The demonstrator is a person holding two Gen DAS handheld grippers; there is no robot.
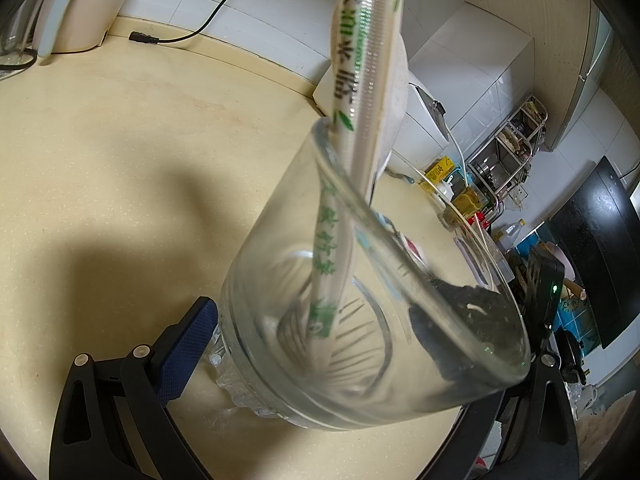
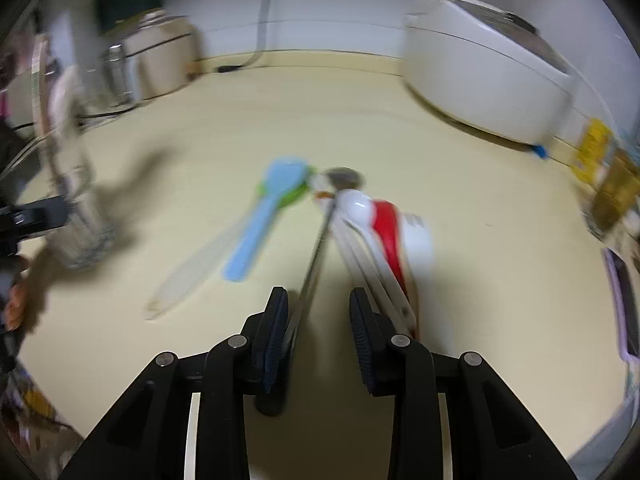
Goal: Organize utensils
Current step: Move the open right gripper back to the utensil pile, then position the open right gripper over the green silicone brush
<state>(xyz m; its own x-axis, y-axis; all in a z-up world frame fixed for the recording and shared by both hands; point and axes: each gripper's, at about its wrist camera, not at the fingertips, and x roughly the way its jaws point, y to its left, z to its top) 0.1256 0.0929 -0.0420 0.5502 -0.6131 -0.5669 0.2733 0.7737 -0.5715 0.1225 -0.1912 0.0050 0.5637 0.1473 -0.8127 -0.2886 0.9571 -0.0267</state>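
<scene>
Right wrist view | right gripper (image 2: pixel 319 312) fingers parted, empty | metal spoon (image 2: pixel 320 240) flat on surface (image 2: pixel 480 280), handle running lengthwise between them, bowl away | left gripper (image 1: pixel 340 340) fingers clamp glass (image 1: pixel 360 300) holding wrapped chopsticks (image 1: pixel 360 80) | right hand nearer.

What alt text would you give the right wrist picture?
Open black right gripper hovers over a thin metal spoon on a cream countertop, with blue, white and red plastic spoons nearby. The picture is blurred.
</scene>
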